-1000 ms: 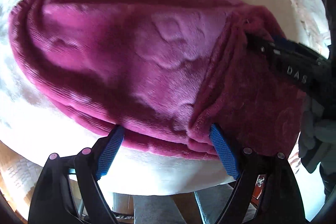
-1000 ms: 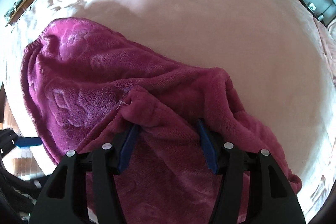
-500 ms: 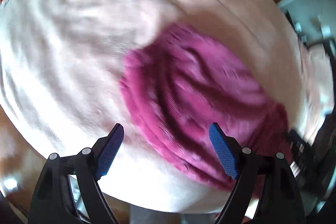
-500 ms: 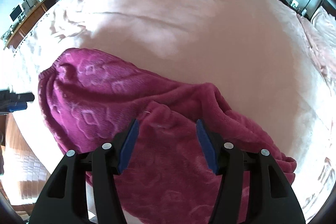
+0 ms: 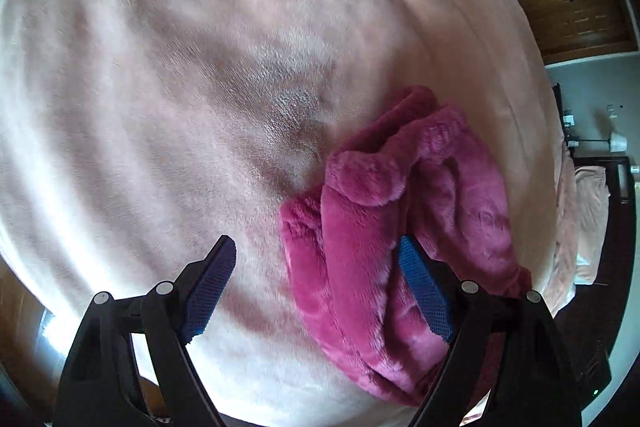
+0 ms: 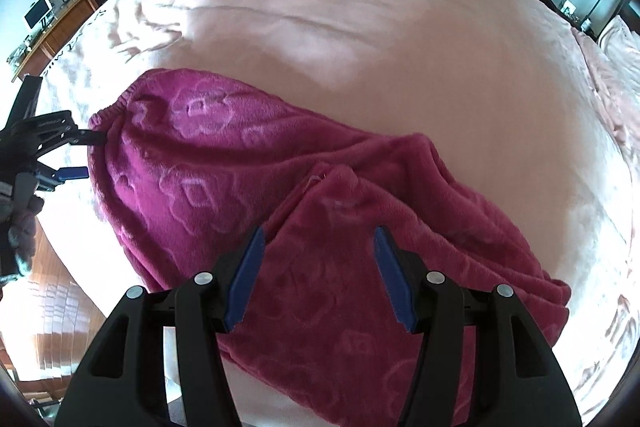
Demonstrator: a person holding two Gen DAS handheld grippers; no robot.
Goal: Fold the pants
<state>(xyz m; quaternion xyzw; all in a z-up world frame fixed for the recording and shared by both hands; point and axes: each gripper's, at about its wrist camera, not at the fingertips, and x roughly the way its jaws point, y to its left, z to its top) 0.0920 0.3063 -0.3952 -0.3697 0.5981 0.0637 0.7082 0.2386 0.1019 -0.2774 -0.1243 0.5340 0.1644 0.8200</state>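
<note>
Lying bunched on bedspread point(image 6: 360, 39): pants point(image 6: 224, 163)

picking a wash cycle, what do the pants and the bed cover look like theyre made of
The pants look like plush fleece, probably synthetic: magenta, matte, with a short fuzzy pile and flower shapes pressed into it. In the left wrist view the nap stands up like fur.

The bed cover looks like a soft brushed or velvety fabric, pale pink, with a faint sheen and soft wrinkles. The exact fibre of either cannot be told.

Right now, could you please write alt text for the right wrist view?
Magenta fleece pants lie partly folded on a pink bedspread. The open right claw hovers over them; the left claw sits at the waistband.
</note>
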